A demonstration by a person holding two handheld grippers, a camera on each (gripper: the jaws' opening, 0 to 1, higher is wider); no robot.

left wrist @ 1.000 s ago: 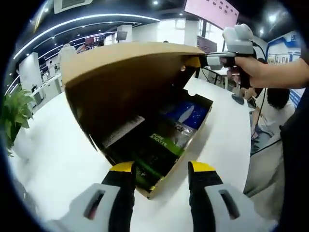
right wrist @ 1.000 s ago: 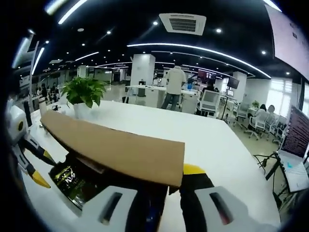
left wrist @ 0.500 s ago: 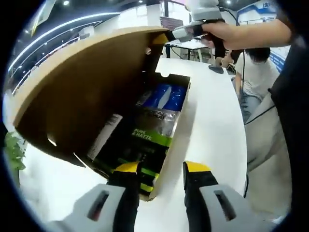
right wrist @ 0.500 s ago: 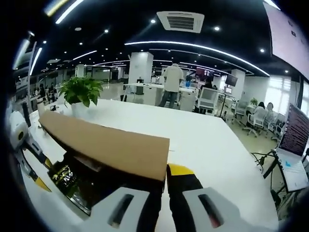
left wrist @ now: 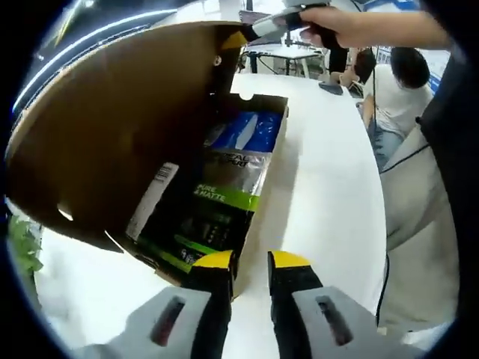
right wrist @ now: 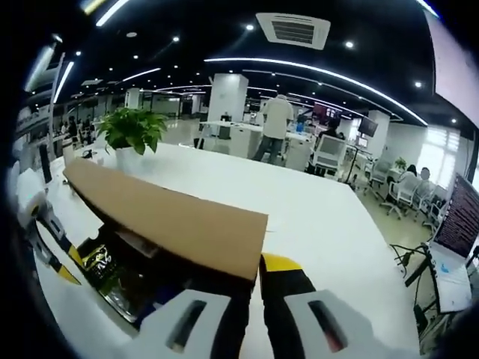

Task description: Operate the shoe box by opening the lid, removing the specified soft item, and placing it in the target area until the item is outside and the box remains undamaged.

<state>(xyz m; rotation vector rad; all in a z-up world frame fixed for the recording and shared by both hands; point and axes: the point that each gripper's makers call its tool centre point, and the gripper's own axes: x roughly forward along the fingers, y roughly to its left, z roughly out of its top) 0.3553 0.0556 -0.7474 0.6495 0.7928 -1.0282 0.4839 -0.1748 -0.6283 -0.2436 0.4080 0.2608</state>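
Note:
The brown shoe box [left wrist: 274,142] stands on the white table with its lid [left wrist: 112,127] swung up. My right gripper [left wrist: 238,39] holds the lid's far corner, shut on it. Inside lie a black-and-green pouch [left wrist: 209,209] and a blue pack [left wrist: 247,131] behind it. My left gripper [left wrist: 252,262] hovers at the box's near corner, jaws narrow with table showing between them. In the right gripper view, the right gripper [right wrist: 254,265] pinches the lid [right wrist: 165,221]; below it the pouch [right wrist: 101,262] shows, and the left gripper [right wrist: 56,250] is at the far left.
The white table [left wrist: 329,187] runs wide to the box's right. A seated person [left wrist: 397,82] is beyond its edge. A potted plant [right wrist: 131,131] stands on the table's far side, a person [right wrist: 273,127] stands behind, and a laptop [right wrist: 456,239] sits far right.
My left gripper's jaws have narrowed from wide to a small gap, and its camera has moved closer over the box. The right gripper keeps the lid raised.

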